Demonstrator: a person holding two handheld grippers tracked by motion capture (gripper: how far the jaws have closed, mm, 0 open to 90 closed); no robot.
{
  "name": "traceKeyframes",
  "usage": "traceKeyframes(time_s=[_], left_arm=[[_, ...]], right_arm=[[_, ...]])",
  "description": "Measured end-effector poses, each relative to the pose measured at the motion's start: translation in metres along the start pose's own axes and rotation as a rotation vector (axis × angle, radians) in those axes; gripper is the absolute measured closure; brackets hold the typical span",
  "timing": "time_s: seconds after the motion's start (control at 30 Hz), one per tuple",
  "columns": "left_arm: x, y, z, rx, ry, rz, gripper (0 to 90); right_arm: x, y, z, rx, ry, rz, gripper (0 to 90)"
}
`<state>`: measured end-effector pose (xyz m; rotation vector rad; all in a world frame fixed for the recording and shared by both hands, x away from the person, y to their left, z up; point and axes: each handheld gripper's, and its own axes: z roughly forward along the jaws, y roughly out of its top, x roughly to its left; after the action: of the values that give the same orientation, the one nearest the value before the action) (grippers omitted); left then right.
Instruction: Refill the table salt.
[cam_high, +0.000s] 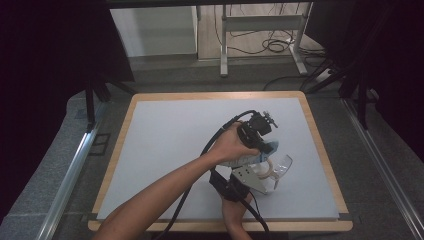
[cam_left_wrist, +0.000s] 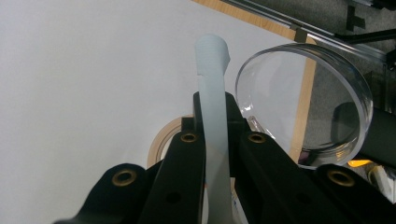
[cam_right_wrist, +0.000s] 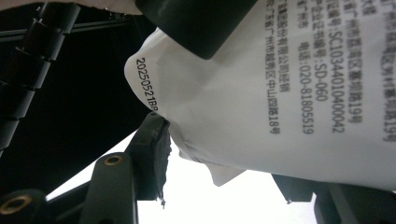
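Note:
My left gripper (cam_high: 257, 132) reaches in from the left over the mat, and its jaws (cam_left_wrist: 212, 100) are shut on a thin pale blue edge of a white pouch (cam_left_wrist: 213, 70). The pouch (cam_high: 247, 159) hangs between both grippers and shows black print in the right gripper view (cam_right_wrist: 289, 93). From the near edge my right gripper (cam_high: 262, 174), topped by a grey plate, comes up at the pouch. Its jaws (cam_right_wrist: 224, 158) stand on either side of the pouch's lower part, with the left pad (cam_right_wrist: 156, 140) pressed against it. A clear glass cup (cam_high: 281, 167) (cam_left_wrist: 303, 102) lies tilted just right of the pouch.
The grey mat (cam_high: 180, 140) lies on a wood-edged board (cam_high: 320, 145), with bare room to the left and far side. A tan ring (cam_left_wrist: 161, 140) shows below the left gripper's jaws. Beyond the board stand dark frame legs and cables (cam_high: 272, 45).

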<state>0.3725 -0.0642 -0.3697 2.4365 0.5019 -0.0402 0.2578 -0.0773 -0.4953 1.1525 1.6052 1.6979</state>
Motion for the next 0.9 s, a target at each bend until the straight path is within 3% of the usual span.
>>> traceKeyframes(time_s=[0.9], left_arm=[[-0.0007,0.0012,0.0000,0.004,-0.001,0.006,90.0]], right_arm=[[0.0002,0.0014,0.0004,0.001,-0.007,-0.007,44.7]])
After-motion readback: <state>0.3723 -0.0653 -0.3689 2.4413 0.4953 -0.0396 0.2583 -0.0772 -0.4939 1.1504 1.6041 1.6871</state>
